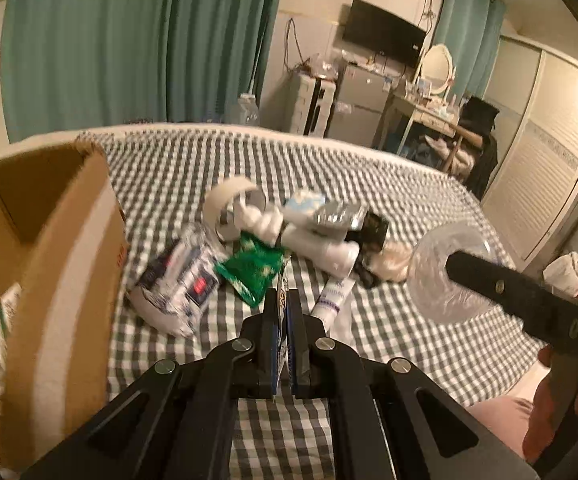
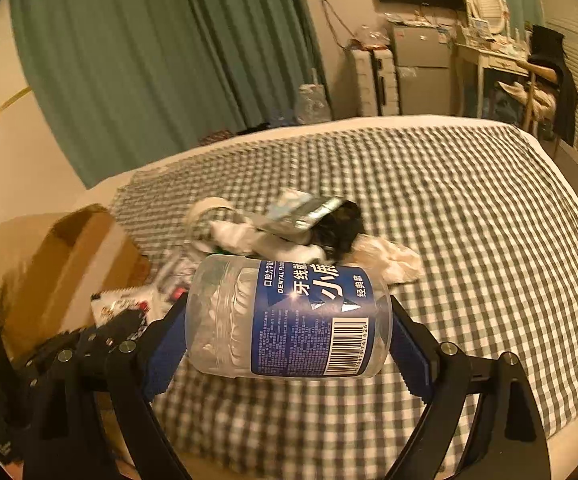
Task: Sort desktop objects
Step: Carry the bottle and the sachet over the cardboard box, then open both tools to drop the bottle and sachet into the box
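Note:
My left gripper [image 1: 283, 300] is shut on a thin flat packet [image 1: 281, 280], held edge-on between its pads above the checked bedspread [image 1: 389, 184]. The right wrist view shows that packet [image 2: 121, 304] as white and printed, at the lower left. My right gripper [image 2: 289, 304] has its jaws wide and clamped on both ends of a clear dental floss jar [image 2: 289, 332] with a blue label, lying sideways. The left wrist view shows this jar [image 1: 449, 272] end-on at the right. A pile of items lies mid-bed: a tape roll [image 1: 229, 200], a green packet [image 1: 253, 268], a white bottle [image 1: 321, 248].
An open cardboard box [image 1: 49, 240] stands at the left of the bed, close to my left gripper. A white tube [image 1: 333, 300] and a blue-white package [image 1: 177, 284] lie near the pile. A crumpled tissue [image 2: 389, 256] sits right of it. Furniture stands beyond the bed.

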{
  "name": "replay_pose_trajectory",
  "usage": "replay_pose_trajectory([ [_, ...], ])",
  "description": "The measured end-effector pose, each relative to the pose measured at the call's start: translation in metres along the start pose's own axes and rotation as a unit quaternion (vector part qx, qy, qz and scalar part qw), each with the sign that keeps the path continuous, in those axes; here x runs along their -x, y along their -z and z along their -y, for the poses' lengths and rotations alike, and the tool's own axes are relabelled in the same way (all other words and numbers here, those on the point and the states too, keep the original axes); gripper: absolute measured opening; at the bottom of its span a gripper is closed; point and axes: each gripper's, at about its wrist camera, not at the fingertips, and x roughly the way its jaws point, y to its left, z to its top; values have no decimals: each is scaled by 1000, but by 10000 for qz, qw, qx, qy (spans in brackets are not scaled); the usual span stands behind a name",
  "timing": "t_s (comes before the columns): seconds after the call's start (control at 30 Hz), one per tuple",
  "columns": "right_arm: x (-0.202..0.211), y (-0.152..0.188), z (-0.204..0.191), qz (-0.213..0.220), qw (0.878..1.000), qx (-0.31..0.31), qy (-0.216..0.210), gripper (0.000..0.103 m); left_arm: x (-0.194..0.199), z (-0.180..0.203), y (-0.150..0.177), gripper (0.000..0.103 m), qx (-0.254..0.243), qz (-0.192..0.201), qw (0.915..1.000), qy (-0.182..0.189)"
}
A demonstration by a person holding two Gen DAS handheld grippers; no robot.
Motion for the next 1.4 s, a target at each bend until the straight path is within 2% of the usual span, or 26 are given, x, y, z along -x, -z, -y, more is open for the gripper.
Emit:
replay_pose_trajectory([
  [0.13,18,-6,-33,126,9993,214,-294,90,28,-9,-17,3,-40,254,9997,22],
  [0.27,29,-19,-74,162,9958,388,-809,90,56,-26,-36,3,-19,407,9992,12],
  [0.37,27,-30,-110,69,9904,499,-1290,89,75,-48,-51,3,-24,510,9986,-116],
  [0.57,8,-39,-175,-94,9817,810,-1724,89,87,-105,-67,3,-145,480,9968,-619],
  [0.73,-32,-41,-214,-413,9779,928,-1828,90,72,-155,-61,3,39,224,9950,-969],
  [0.93,-82,-43,-245,-720,9746,1022,-1860,90,45,-206,-42,3,368,-117,9918,-1217],
  [1.1,-114,-49,-274,-853,9728,1115,-1841,90,29,-225,-31,3,456,-273,9901,-1295],
  [1.23,-125,-56,-286,-819,9739,1082,-1819,90,27,-235,-26,4,512,-304,9895,-1315],
  [1.3,-127,-59,-289,-794,9748,1034,-1812,93,29,-236,-24,11,538,-331,9886,-1369],
  [1.33,-126,-60,-289,-760,9756,1022,-1786,94,32,-240,-25,24,509,-347,9883,-1394],
  [1.37,-122,-63,-286,-678,9777,1002,-1714,94,33,-237,-24,49,473,-367,9878,-1439],
  [1.4,-118,-64,-284,-616,9788,1002,-1678,94,34,-237,-24,60,443,-355,9872,-1488],
])
